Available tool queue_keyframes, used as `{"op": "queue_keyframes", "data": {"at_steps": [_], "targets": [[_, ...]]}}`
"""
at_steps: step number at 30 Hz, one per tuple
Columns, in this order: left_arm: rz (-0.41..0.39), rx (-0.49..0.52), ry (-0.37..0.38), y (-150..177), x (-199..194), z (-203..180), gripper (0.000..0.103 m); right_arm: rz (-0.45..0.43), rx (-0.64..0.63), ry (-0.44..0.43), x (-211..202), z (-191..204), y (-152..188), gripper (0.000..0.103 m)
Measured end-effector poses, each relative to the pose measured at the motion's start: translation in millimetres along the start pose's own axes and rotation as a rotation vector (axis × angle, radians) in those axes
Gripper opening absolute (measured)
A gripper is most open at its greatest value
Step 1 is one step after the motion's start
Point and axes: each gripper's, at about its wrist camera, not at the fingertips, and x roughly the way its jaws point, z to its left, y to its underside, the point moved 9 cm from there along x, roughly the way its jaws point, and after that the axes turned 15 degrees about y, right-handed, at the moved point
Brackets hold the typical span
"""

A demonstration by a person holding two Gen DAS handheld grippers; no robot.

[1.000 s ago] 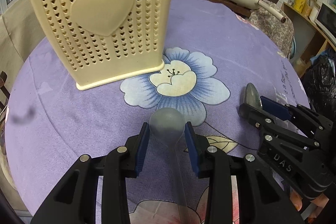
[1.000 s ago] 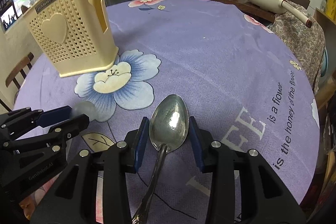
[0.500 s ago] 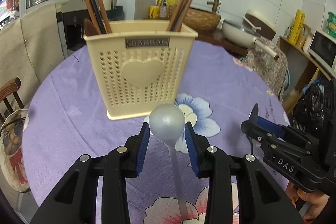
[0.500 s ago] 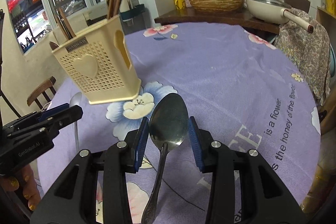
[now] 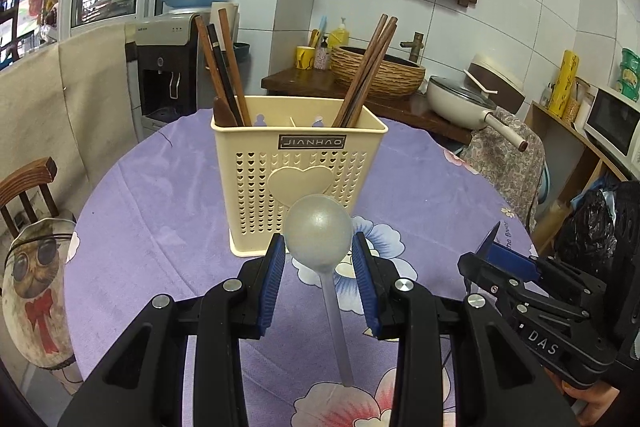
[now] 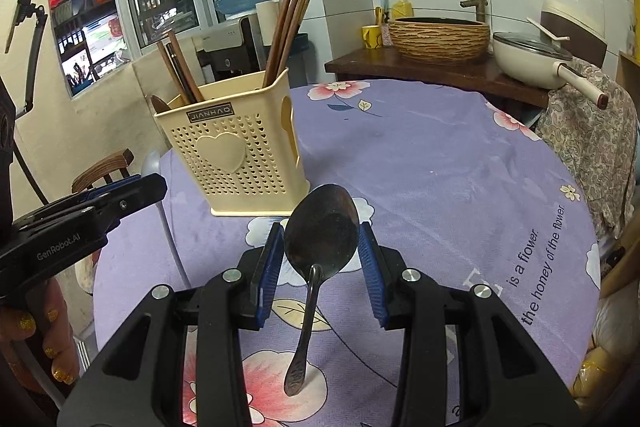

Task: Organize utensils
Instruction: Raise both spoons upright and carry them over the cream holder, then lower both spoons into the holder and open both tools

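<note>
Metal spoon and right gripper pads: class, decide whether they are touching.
Touching. The right wrist view shows the metal spoon bowl wedged between both pads of the right gripper, handle hanging free above the tablecloth.

**Where things sit around the utensil holder**

We take the utensil holder (image 5: 298,183) as our landmark; it stands on the desk (image 5: 168,227). In it, chopsticks (image 5: 366,67) lean at its right and left corners. Before it we find the plastic spoon (image 5: 319,231) in the left claw (image 5: 319,281); to its right, the metal spoon (image 6: 321,227) in the right claw (image 6: 322,269). Behind it stand a basket (image 5: 376,71) and pan (image 5: 460,101).
</note>
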Motion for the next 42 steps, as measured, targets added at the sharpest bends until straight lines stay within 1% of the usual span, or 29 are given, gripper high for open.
{"op": "queue_keyframes", "data": {"at_steps": [8,12,16,18,20,23,25,28,29,30,32,34,35,38,40,42], "targets": [[-0.012,-0.001,0.003,-1.4,-3.9,2.3,0.034,-0.008,-0.006,0.005,-0.4,-0.2,-2.2,0.038],[-0.03,0.001,0.009,-6.4,-8.1,3.2,0.034,-0.023,-0.017,-0.016,-1.8,4.3,-9.1,0.038],[-0.037,0.003,0.017,-15.9,-11.0,7.6,0.034,-0.044,-0.015,-0.044,-3.2,10.4,-22.7,0.038],[-0.042,-0.014,0.033,-24.1,-13.3,10.5,0.034,-0.058,-0.018,-0.056,-4.2,13.9,-32.5,0.038],[-0.064,-0.017,0.035,-36.5,-19.8,12.8,0.034,-0.08,-0.024,-0.06,-6.1,18.3,-43.2,0.038],[-0.133,-0.003,0.016,-65.1,-35.3,14.1,0.034,-0.145,-0.041,-0.064,-14.5,27.9,-68.7,0.038],[-0.174,-0.002,0.019,-92.4,-42.5,15.2,0.034,-0.2,-0.053,-0.063,-22.5,36.3,-91.4,0.038],[-0.236,-0.023,-0.001,-132.1,-47.0,23.0,0.034,-0.303,-0.058,-0.06,-36.3,50.5,-139.2,0.038],[-0.247,-0.022,-0.008,-140.3,-47.1,23.9,0.034,-0.33,-0.062,-0.052,-39.7,53.9,-152.0,0.038],[-0.272,-0.018,-0.03,-156.2,-46.9,26.5,0.034,-0.371,-0.065,-0.033,-43.1,58.1,-169.4,0.038],[-0.301,-0.011,-0.061,-176.0,-44.1,29.8,0.034,-0.441,-0.078,0.012,-44.6,65.8,-197.7,0.038],[-0.318,-0.019,-0.082,-187.2,-38.4,34.5,0.034,-0.461,-0.075,0.032,-37.4,71.0,-213.9,0.038],[-0.322,-0.022,-0.09,-189.2,-35.5,37.1,0.034,-0.458,-0.073,0.037,-30.7,74.3,-218.0,0.038],[-0.326,-0.009,-0.127,-187.9,-20.2,45.1,0.034,-0.441,-0.072,0.05,-13.1,78.4,-213.8,0.038],[-0.325,-0.006,-0.149,-178.9,-9.0,52.3,0.034,-0.422,-0.073,0.056,4.2,80.6,-206.1,0.038],[-0.317,-0.018,-0.153,-168.3,-1.6,58.9,0.034,-0.4,-0.079,0.059,20.5,83.0,-194.4,0.038]]}}
